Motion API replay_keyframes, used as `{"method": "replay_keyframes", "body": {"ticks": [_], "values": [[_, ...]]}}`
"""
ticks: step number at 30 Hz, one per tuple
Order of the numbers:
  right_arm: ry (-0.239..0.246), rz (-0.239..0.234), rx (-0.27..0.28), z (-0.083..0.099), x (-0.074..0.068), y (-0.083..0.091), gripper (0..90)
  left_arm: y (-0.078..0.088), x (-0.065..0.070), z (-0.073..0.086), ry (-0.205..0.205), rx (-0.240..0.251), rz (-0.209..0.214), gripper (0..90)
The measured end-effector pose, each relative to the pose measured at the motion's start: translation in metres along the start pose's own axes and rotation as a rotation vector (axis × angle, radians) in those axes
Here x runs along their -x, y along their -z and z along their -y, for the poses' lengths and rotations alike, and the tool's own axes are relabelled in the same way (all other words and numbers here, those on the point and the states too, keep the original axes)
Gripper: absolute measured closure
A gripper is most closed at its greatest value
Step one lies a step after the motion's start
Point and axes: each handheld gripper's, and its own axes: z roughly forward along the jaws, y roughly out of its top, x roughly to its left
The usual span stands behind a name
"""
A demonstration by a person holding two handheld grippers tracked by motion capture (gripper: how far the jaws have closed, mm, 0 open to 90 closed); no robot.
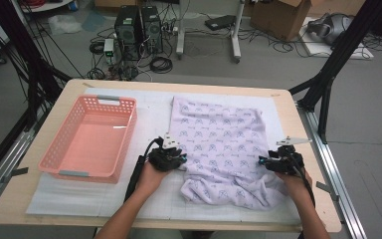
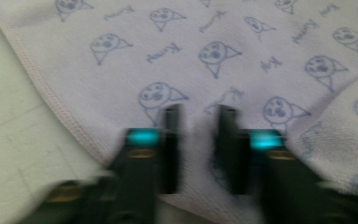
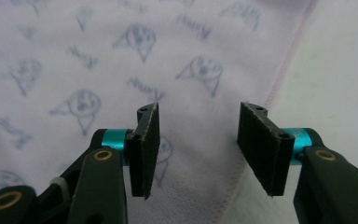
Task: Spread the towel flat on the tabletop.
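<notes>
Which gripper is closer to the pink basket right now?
Left. The left gripper sits at the cloth's left edge, just right of the basket. The right gripper is at the cloth's far right edge, the whole cloth between.

A pale lilac cloth point(image 1: 224, 149) printed with small blue-grey cartoon faces and script words lies under both black grippers, whose jaws carry turquoise bands. Left of the left gripper point(image 1: 175, 155) stands a salmon-pink plastic lattice basket point(image 1: 59, 149) on a white mat point(image 1: 149, 112).

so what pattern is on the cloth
Pale lilac cloth with small blue cartoon faces and script words; clearest in left gripper view.
</notes>
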Motion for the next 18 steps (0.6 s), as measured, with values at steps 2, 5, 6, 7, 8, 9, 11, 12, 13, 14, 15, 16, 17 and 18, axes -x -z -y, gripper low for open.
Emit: {"method": "replay_keyframes", "body": {"ticks": [2,5,6,7,8,9,11,12,13,14,15,16,17,18], "values": [[0.013,0.007,0.008,-0.003,-0.004,-0.001,77.3,-0.001,-0.006,-0.005,0.025,0.017,-0.044,86.6],[0.058,-0.013,-0.014,-0.015,-0.012,-0.008,86.3,-0.002,-0.02,-0.017,0.083,0.057,-0.117,87.3],[0.06,-0.03,-0.001,-0.019,-0.014,-0.011,86.3,-0.002,-0.026,-0.02,0.103,0.075,-0.144,87.4],[0.052,-0.037,0.018,-0.023,-0.017,-0.014,86.3,-0.001,-0.032,-0.022,0.128,0.097,-0.17,87.5],[0.048,-0.042,0.041,-0.027,-0.019,-0.017,86.3,-0.001,-0.038,-0.025,0.145,0.104,-0.192,87.5],[0.041,-0.047,0.066,-0.03,-0.02,-0.02,86.3,0.0,-0.045,-0.027,0.158,0.111,-0.216,87.5],[0.024,-0.047,0.116,-0.037,-0.023,-0.026,86.2,0.002,-0.057,-0.03,0.21,0.144,-0.237,87.5],[0.024,-0.038,0.121,-0.04,-0.023,-0.029,86.3,0.002,-0.062,-0.031,0.236,0.167,-0.229,87.6],[0.026,-0.023,0.126,-0.042,-0.023,-0.032,86.3,0.002,-0.064,-0.031,0.251,0.181,-0.23,87.5],[0.033,-0.006,0.131,-0.045,-0.022,-0.035,86.4,0.0,-0.064,-0.031,0.254,0.182,-0.228,87.3],[0.028,0.011,0.133,-0.048,-0.02,-0.038,86.4,-0.002,-0.063,-0.031,0.244,0.176,-0.226,86.7],[0.014,0.031,0.137,-0.051,-0.018,-0.039,86.4,-0.004,-0.061,-0.031,0.238,0.173,-0.216,84.8],[0.0,0.05,0.14,-0.054,-0.015,-0.04,86.4,-0.006,-0.059,-0.03,0.24,0.172,-0.196,80.7],[-0.012,0.069,0.139,-0.056,-0.011,-0.041,86.5,-0.007,-0.058,-0.03,0.251,0.17,-0.166,73.6]]}}
